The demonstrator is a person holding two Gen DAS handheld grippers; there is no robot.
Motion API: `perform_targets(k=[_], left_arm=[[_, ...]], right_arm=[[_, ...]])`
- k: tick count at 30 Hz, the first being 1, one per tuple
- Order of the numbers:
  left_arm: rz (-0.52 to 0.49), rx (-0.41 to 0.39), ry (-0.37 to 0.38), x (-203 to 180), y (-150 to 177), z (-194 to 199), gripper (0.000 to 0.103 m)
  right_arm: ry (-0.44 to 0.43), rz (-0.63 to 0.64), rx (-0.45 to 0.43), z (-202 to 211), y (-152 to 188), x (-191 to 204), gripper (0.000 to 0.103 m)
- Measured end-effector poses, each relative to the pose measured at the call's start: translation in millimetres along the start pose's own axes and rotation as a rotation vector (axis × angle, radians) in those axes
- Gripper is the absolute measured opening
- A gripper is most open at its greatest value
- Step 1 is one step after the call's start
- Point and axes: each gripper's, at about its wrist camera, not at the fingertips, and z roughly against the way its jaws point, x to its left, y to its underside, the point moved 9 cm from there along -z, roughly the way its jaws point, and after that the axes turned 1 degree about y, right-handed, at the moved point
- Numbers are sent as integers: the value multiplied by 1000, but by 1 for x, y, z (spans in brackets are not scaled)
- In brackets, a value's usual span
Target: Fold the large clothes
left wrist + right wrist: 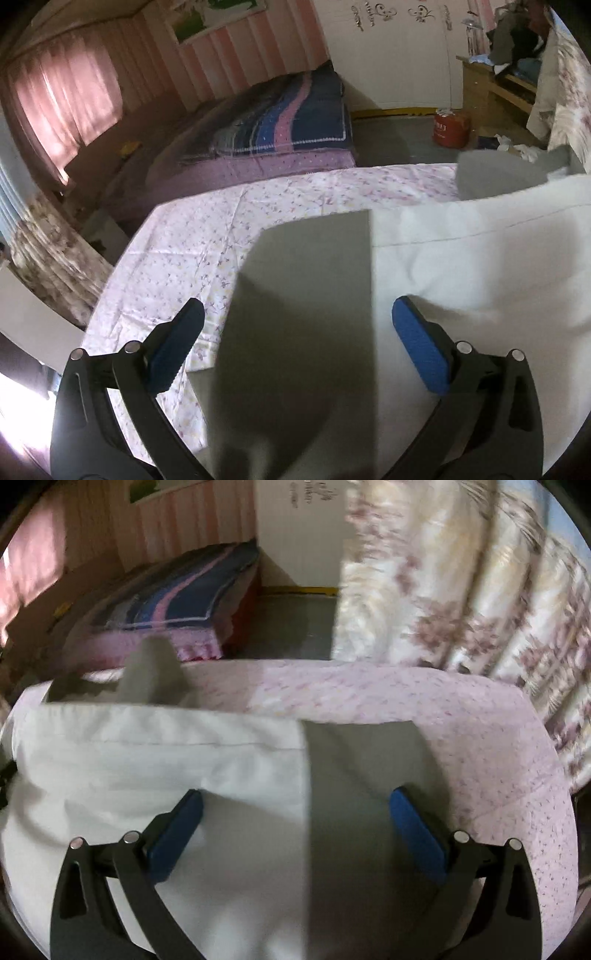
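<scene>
A bed (295, 188) with a pink flowery sheet (461, 720). A white and grey garment (461, 266) lies flat on it.

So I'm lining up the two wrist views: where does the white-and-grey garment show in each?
Left wrist: the white-and-grey garment fills the lower right, grey panel at centre.
Right wrist: the garment fills the lower left, grey panel right of centre.
Shared landmark: the striped navy-and-pink blanket behind.

Matt white-and-grey cloth garment (461, 266) — ribbed blue rubbery gripper pads (421, 343)
</scene>
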Motion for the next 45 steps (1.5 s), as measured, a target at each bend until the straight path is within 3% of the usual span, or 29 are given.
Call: perform_targets(k=[3,6,10,12,14,17,20,26,35,37,40,42,45], left_arm=[[104,31,27,25,-1,-10,100],[168,46,48,41,4,-14,100],[177,23,154,45,7,-6,100],[132,-1,203,42,12,10,100],[99,-44,236,38,17,34,100],[84,-109,290,25,24,80,100],[102,-159,357,-3,35,119,100],[43,-112,389,-71,57,122,100],[26,-86,481,-120,58,126,100],[5,-94,476,-134,55,131,100],[-81,-74,415,-158,60,127,100],[-132,-60,353,-172,66,113,100],[-132,-47,320,-177,74,96,100]], right_arm=[[-11,-81,-15,2,-1,-16,101],[-20,-82,-24,6,2,-22,101],[-112,-25,-20,36,22,-23,101],[-167,7,-76,68,34,-28,101],[-153,23,-122,98,48,-47,101],[-158,-26,-148,120,66,-82,101],[-197,-69,-96,111,87,-97,101],[-227,-23,-24,83,102,-65,101],[-235,101,49,65,113,-30,101],[-253,110,47,67,113,-28,96],[-259,117,31,72,114,-24,78],[-265,110,23,76,111,-24,51],[-312,84,-1,87,103,-18,31]])
